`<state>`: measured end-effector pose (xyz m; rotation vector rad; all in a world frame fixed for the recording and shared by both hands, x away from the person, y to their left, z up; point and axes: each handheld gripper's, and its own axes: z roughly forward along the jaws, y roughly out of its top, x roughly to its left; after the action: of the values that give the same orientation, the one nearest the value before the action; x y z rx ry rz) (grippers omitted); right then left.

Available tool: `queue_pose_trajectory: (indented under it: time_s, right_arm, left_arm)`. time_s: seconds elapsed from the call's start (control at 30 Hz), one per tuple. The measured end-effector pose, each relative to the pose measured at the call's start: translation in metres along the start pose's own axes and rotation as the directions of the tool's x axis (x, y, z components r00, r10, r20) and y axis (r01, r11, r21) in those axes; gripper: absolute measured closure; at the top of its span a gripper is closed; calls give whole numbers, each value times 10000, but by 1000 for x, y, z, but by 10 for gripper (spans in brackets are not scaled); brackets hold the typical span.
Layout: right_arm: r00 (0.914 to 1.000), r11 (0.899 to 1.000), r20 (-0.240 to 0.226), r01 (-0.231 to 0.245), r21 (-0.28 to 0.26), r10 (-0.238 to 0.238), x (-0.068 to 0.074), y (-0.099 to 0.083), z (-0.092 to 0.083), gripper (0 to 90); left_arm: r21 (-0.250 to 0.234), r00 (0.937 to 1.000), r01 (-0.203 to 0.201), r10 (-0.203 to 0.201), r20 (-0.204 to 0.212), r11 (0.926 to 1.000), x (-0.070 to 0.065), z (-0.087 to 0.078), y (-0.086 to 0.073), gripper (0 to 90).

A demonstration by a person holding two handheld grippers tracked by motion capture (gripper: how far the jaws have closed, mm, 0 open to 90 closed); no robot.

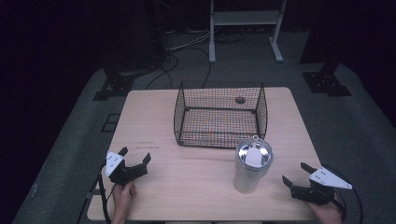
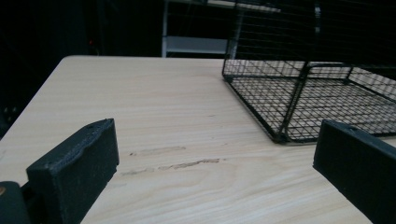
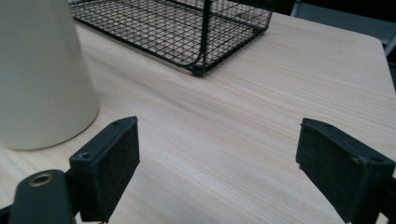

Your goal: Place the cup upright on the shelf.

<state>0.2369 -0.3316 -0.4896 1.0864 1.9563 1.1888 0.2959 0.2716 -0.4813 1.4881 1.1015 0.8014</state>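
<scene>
- The tabletop is carrying a wire basket, sitting empty at the far side.
- The steel tumbler is standing upright just before the basket, waiting untouched.
- The right tool and left tool are resting spread, gripping nothing; everything is looking still to do.

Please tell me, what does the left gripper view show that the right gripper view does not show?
The left gripper view alone has the faint scuff marks on the wood and the white shelf frame behind the table. The right gripper view alone has the cream tumbler, standing upright close to that tool's left jaw. Both views share the wooden table, the black wire basket and a pair of black jaws standing wide apart with nothing between them.
</scene>
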Motion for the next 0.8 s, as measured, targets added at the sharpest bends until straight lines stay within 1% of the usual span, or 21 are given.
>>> queue_pose_trajectory:
  time_s: [0.1,0.17,0.2,0.23,0.27,0.3,0.33,0.37,0.5,0.6,0.63,0.7,0.73,0.77,0.8]
  right_arm:
    - [9997,9999,-239,96,-115,-99,3,2,-2,129]
    - [9989,9996,-431,178,-235,-188,6,5,-4,129]
    - [9979,9993,-598,216,-304,-234,7,7,-5,129]
    - [9969,9990,-727,275,-354,-300,9,10,-6,128]
    - [9969,9990,-727,275,-354,-300,9,10,-6,128]
    - [9954,9987,-895,307,-412,-343,10,12,-6,128]
    - [9915,9977,-1193,471,-481,-525,13,18,-7,128]
    - [9900,9975,-1295,507,-495,-567,15,20,-8,128]
    - [9788,9963,-1907,655,-553,-750,25,25,-7,123]
    - [9690,9939,-2223,998,-478,-1080,32,28,-5,101]
    - [9643,9934,-2395,1045,-480,-1130,34,29,-4,101]
    - [9599,9929,-2549,1072,-517,-1170,38,30,-4,100]
    - [9548,9928,-2729,1061,-564,-1175,39,31,-4,100]
    - [9516,9928,-2846,1030,-605,-1161,41,33,-4,101]
    - [9506,9929,-2885,1012,-617,-1149,43,34,-4,100]
  left_arm:
    - [-30,10000,-72,72,-24,10000,-1,-1,0,0]
    - [-39,9999,4,-4,-105,10000,0,-1,0,0]
    - [9,9999,122,-122,-106,9999,1,-1,0,0]
    - [15,9998,155,-155,-118,9999,1,0,0,0]
    - [15,9998,155,-155,-118,9999,1,0,0,0]
    - [11,9997,182,-182,-157,9998,1,0,0,0]
    - [10,9994,243,-242,-231,9997,1,0,0,0]
    - [22,9993,268,-267,-242,9996,2,0,0,0]
    - [48,9989,361,-359,-287,9993,3,0,0,0]
    - [38,9991,323,-322,-273,9995,2,0,0,0]
    - [25,9992,309,-308,-260,9995,2,0,0,0]
    - [19,9993,274,-274,-258,9996,2,0,0,0]
    - [17,9993,263,-262,-251,9997,2,0,0,0]
    - [17,9993,263,-262,-251,9997,2,0,0,0]
    - [13,9993,256,-256,-254,9997,2,0,0,0]
